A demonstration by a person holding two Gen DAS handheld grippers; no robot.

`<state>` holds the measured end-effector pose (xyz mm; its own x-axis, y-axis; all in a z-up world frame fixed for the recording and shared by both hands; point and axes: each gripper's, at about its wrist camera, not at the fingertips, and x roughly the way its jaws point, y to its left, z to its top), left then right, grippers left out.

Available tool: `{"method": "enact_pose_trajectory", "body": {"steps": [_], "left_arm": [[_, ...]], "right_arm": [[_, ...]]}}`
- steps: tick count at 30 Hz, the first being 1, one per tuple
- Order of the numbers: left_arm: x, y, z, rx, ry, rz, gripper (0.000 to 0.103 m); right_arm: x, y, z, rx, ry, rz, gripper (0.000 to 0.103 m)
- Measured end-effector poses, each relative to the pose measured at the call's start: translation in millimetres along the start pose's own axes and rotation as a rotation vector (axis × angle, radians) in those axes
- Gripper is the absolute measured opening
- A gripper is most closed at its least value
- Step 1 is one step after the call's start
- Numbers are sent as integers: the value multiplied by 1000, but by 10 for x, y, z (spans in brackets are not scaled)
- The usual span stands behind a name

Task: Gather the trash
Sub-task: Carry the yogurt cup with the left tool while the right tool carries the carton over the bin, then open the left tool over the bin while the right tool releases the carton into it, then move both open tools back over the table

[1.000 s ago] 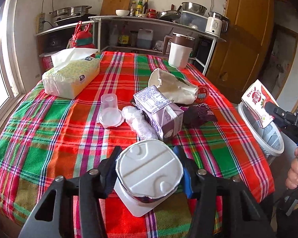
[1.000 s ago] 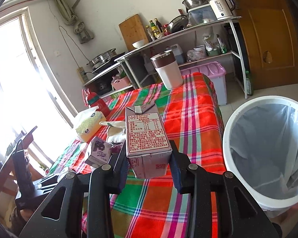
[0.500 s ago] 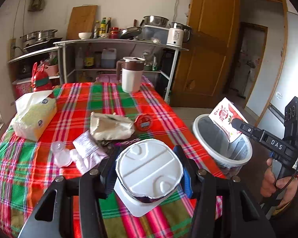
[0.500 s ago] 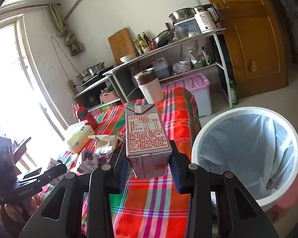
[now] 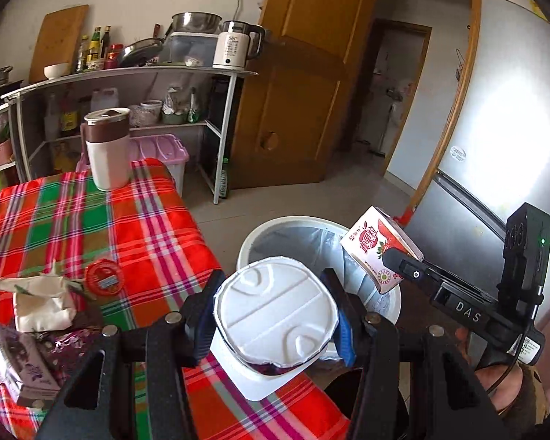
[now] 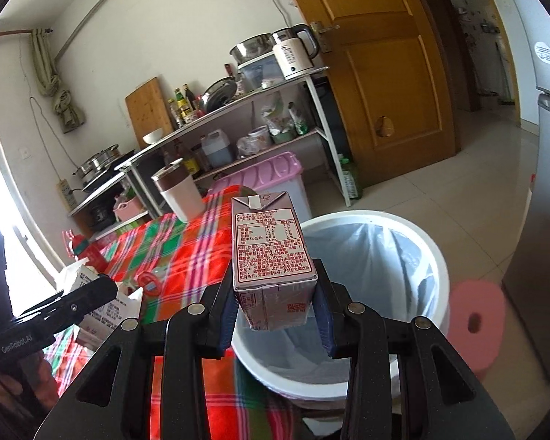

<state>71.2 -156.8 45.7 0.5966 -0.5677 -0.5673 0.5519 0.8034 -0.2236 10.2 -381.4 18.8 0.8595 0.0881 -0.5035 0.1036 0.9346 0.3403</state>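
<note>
2 claws loaded, yogurt cup (image 5: pixel 275 311) & carton (image 6: pixel 273 256) at bin rim (image 6: pixel 436 256)

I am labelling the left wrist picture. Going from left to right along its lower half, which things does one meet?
Purple drink carton lying on the cloth → crumpled white paper bag → round red lid → white foil-topped cup in the left gripper → white lined trash bin → red-and-white strawberry carton → black right gripper.

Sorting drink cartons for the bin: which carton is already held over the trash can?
The strawberry carton in the right hand-held gripper, above the trash can. The purple carton lies on the table.
</note>
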Motion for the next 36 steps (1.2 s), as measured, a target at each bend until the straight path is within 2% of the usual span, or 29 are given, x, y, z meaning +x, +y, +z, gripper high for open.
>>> {"method": "enact_pose_trajectory", "body": {"steps": [8,16,18,21,22,23,25,31,36], "left_arm": [[541,-324,68,38,70,-59,55],[881,-425,88,26,123,-71,55],[932,-412,69,21,134,-71,59],[929,-411,47,18,137,-64,72],[916,-418,48,21,132,-63,73],[905,-417,48,22,131,-62,73],[883,-402,47,22,132,-57,73],[710,-312,14,18,115,-46,73],[463,-136,-35,-6,81,-6,74]], "right_arm": [[128,-291,0,-16,42,-129,38],[273,-455,-45,-31,98,-179,38],[292,-464,-65,-41,104,-195,38],[318,-447,-94,-66,117,-204,39],[333,-441,-96,-69,119,-202,43],[336,-431,-103,-73,121,-201,50],[333,-411,-107,-75,119,-207,53],[286,-357,-128,-62,113,-202,53],[230,-254,-119,-56,101,-181,53]]}}
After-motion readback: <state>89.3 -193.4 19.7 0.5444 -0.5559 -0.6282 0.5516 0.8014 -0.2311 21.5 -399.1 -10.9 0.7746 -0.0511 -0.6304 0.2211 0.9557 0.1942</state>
